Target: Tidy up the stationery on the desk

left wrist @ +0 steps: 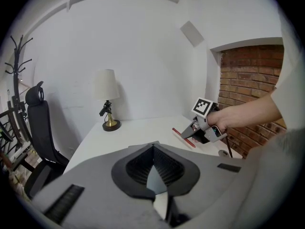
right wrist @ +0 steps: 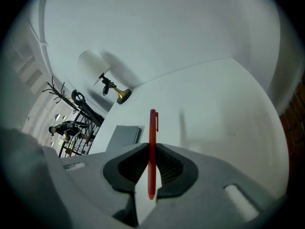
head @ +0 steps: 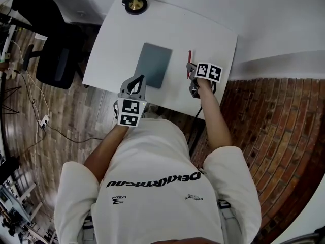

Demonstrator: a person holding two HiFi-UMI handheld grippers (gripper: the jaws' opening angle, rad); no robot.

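Observation:
A red pen (right wrist: 152,142) stands upright between the jaws of my right gripper (right wrist: 152,149), which is shut on it. In the head view the red pen (head: 189,59) sticks out past the right gripper (head: 190,70) over the right part of the white desk (head: 213,39). A flat grey notebook (head: 153,64) lies at the desk's middle. My left gripper (head: 136,81) hovers at the notebook's near edge, jaws shut with nothing visibly held. From the left gripper view (left wrist: 153,149) the right gripper (left wrist: 186,135) and pen (left wrist: 183,137) show to the right.
A lamp with a brass base (head: 135,4) stands at the desk's far left corner. A black office chair (head: 56,55) sits left of the desk. A brick wall (head: 274,136) runs along the right. Cables (head: 40,118) lie on the wooden floor.

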